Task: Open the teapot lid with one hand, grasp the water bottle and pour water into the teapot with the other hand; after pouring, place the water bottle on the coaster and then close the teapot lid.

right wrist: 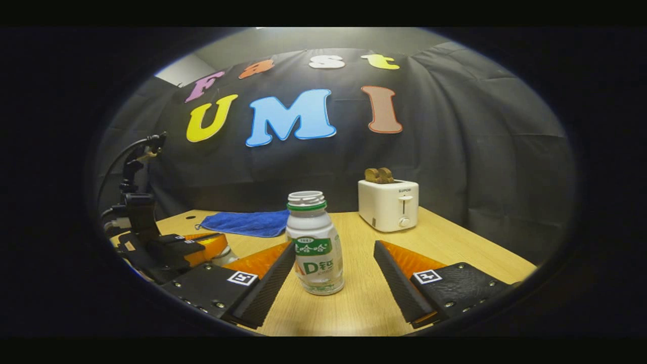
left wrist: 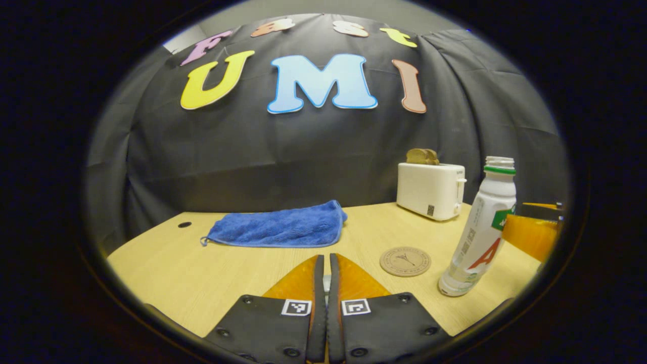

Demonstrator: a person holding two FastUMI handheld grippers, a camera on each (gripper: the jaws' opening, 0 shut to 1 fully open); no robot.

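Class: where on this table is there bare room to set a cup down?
Bare wood lies left of and before the blue towel, and between coaster and toaster. It is crowded round the bottle, between the right gripper fingers.

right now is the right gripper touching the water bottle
Apart. In the right gripper view the right gripper is open, with table showing between each finger and the water bottle.

Both views low over table (left wrist: 167, 273), facing wall; share toaster (right wrist: 388, 205).
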